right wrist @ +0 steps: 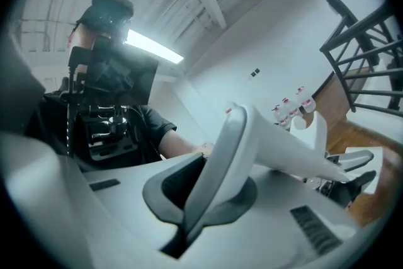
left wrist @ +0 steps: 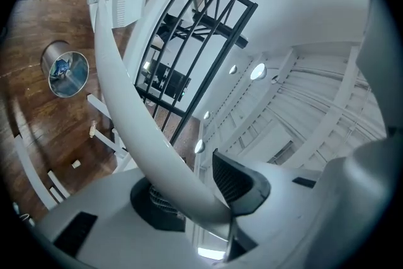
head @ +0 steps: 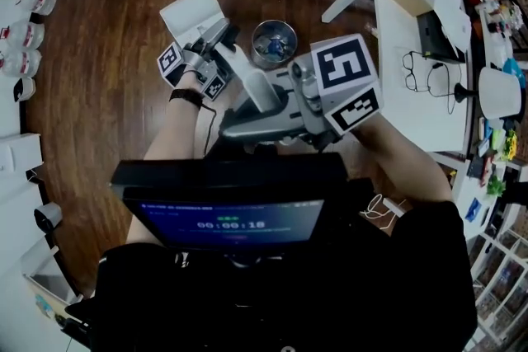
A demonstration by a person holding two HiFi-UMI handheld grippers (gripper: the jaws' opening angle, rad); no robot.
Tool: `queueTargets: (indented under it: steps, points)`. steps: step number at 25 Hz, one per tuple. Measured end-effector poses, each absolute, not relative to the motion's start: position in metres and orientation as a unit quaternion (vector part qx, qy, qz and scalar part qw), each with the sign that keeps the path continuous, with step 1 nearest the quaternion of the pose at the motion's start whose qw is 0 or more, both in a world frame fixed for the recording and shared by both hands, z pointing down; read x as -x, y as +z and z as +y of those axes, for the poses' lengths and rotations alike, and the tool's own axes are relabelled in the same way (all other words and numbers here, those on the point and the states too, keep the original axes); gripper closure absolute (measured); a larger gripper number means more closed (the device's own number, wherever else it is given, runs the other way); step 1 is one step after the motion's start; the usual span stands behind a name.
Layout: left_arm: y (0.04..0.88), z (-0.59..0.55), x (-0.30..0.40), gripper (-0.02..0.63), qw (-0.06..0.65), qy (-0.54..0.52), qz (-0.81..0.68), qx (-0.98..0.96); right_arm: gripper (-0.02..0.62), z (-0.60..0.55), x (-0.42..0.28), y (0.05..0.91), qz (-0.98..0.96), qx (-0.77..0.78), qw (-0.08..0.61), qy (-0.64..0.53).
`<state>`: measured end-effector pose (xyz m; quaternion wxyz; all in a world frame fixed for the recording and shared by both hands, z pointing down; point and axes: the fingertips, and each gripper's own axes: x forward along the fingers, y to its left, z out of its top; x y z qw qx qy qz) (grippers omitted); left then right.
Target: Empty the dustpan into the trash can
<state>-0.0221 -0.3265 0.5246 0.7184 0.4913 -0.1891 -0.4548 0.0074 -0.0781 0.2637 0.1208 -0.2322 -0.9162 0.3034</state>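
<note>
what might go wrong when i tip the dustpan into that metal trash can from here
1. The dustpan sits left of the trash can in the head view, not over it; tipping now would likely spill onto the wooden floor.
2. The can's mouth looks narrower than the pan, so some may miss even once lined up.
3. The left gripper and right gripper both clamp the smooth handle; it might twist in the jaws as the pan tilts.
</note>
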Motion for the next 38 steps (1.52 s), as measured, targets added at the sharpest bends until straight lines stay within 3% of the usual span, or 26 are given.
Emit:
queueTargets:
  steps: [13, 16, 34, 38]
  points:
    - [0.502, -0.237, 0.045, 0.455, 0.646, -0.546, -0.185, -0.500, 0.595, -0.002, -0.029, 0.246, -0.901, 0.300, 0.107, 0.295]
    - [0.495, -0.221, 0.045, 0.403, 0.633, -0.543, -0.186, -0.519, 0.595, 0.001, -0.035, 0.238, -0.899, 0.300, 0.087, 0.307]
    - [0.501, -0.168, 0.057, 0.372, 0.633, -0.541, -0.160, -0.530, 0.594, 0.031, -0.011, 0.232, -0.881, 0.312, 0.088, 0.345]
    - [0.499, -0.149, 0.075, 0.325, 0.635, -0.531, -0.148, -0.541, 0.594, 0.033, 0.008, 0.222, -0.883, 0.294, 0.074, 0.359]
